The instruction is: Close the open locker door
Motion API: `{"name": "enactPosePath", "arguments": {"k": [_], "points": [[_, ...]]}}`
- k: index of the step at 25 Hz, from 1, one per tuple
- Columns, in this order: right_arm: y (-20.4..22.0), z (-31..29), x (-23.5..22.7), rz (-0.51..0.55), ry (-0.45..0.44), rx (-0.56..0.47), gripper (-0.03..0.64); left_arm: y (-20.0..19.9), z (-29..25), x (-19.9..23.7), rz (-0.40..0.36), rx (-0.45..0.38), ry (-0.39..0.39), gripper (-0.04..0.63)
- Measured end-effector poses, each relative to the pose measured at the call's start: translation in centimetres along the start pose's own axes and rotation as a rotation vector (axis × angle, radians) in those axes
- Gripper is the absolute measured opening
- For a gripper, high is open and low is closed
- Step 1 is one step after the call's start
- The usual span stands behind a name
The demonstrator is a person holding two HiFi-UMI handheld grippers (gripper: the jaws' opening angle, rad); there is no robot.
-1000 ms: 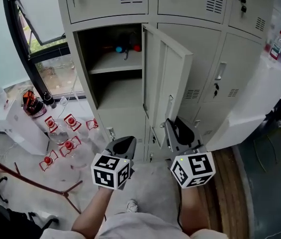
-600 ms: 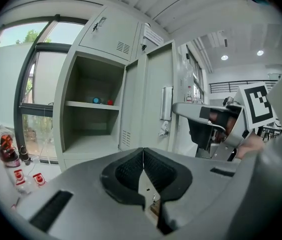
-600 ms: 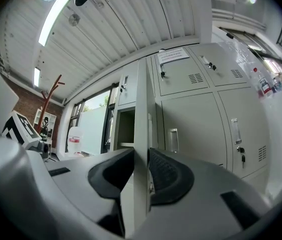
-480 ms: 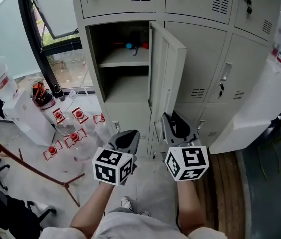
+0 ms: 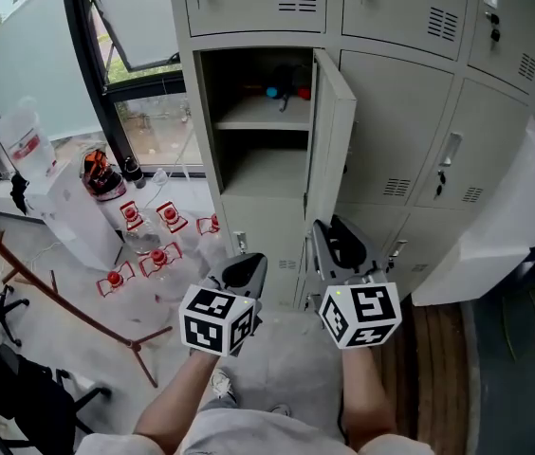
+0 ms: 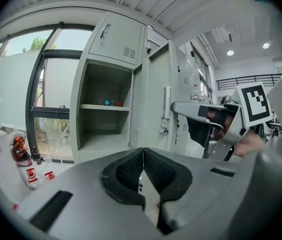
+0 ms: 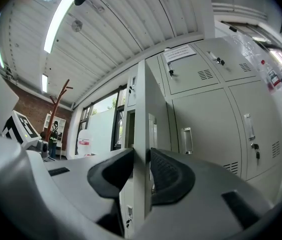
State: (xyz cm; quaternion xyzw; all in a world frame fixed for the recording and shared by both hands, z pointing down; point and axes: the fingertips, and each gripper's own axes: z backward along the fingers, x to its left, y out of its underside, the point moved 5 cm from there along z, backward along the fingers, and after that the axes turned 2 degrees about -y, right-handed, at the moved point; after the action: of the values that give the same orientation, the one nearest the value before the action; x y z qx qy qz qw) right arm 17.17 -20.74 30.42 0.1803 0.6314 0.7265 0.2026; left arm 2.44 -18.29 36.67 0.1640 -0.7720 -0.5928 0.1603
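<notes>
We look down over 2 hand-held grippers toward a bank of pale grey lockers. The locker door point(image 5: 332, 150) stands swung out from its compartment, directly ahead of the right gripper point(image 5: 329, 227) and rising well above it. The gripper's tips sit low against the door's free edge.

In the right gripper view, the door's point(image 7: 142, 109) free edge runs upright through the gap between that gripper's point(image 7: 142, 156) jaws. The jaws stand part-way apart, 1 on each side of the edge. The left pad point(image 7: 112, 176) lies just beside the metal. A thin slit shows between the edge and the right pad point(image 7: 168, 176), so nothing is clamped. These jaws have just been opening.

The left gripper point(image 5: 249, 265) hangs to the left of the right one, clear of the door, which lies ahead of it and to its right. In the left gripper view its point(image 6: 143, 156) jaws meet at the tips with nothing between them. Beyond them we see the open compartment point(image 6: 103, 119) and the door point(image 6: 153, 99) with its handle point(image 6: 167, 103). The right gripper's point(image 6: 181, 109) tips are just beside that handle.

Compared with 1 second ago, the door shows a narrower strip of its face in the head view, closer to edge-on. The whole locker bank sits further right in the picture. Both grippers keep roughly the same places low in the frame.
</notes>
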Motion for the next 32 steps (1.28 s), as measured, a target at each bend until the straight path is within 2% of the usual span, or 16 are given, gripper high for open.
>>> {"name": "enactPosePath", "arguments": {"k": [6,19,32], "points": [[0.3,-1.0,1.6,-0.006,-0.037,-0.009,0.100,0.8,0.3,1.4,0.011,0.012,-0.004,0.008],[0.6,-4.0,5.2,0.063,-0.098,-0.010,0.092,0.6,-0.8,4.7,0.025,-0.006,0.028,0.008],[0.9,-7.5,8.2,0.113,-0.112,-0.016,0.080,-0.2,-2.7,8.8,0.037,-0.011,0.062,0.009]]}}
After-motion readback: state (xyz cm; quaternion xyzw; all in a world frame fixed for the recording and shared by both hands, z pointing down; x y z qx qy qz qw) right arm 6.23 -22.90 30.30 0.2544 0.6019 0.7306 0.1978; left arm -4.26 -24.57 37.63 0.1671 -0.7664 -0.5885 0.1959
